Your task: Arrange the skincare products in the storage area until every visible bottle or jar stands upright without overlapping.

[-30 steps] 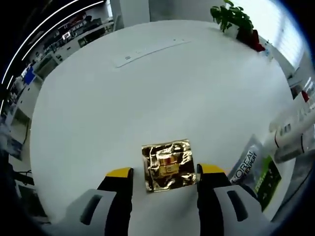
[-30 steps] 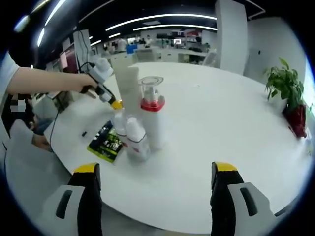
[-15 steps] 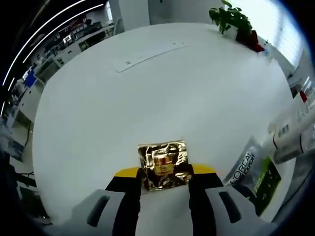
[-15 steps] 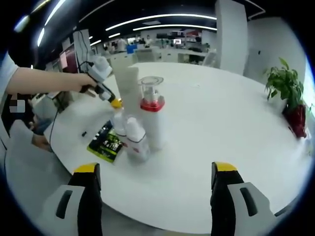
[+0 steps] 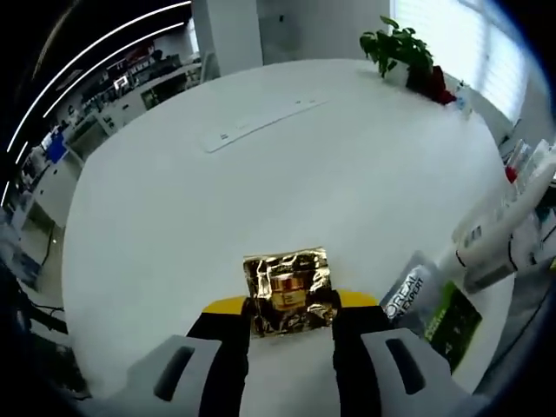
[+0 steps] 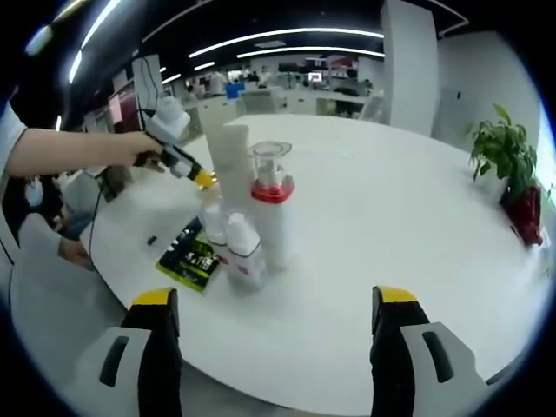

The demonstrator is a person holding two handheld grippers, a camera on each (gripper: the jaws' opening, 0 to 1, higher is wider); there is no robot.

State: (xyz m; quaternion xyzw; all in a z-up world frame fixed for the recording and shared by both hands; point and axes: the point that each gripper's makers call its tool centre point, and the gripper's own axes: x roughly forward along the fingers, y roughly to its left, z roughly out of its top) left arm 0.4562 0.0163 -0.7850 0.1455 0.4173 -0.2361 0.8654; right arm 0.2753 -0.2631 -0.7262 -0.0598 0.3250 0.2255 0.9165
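My left gripper (image 5: 291, 306) is clamped on the gold packet (image 5: 289, 290) near the table's (image 5: 261, 200) edge, I judge to stand it up. The upright bottles (image 6: 252, 228) cluster beside that edge by the flat sachet (image 6: 193, 257). My right gripper (image 6: 274, 304) hangs with jaws apart, holding nothing.

Each hand-held gripper (image 5: 282, 314) (image 6: 271, 317) has black jaws with yellow tips on grey-white bodies; a white sleeve (image 6: 7, 129) shows at left edge.
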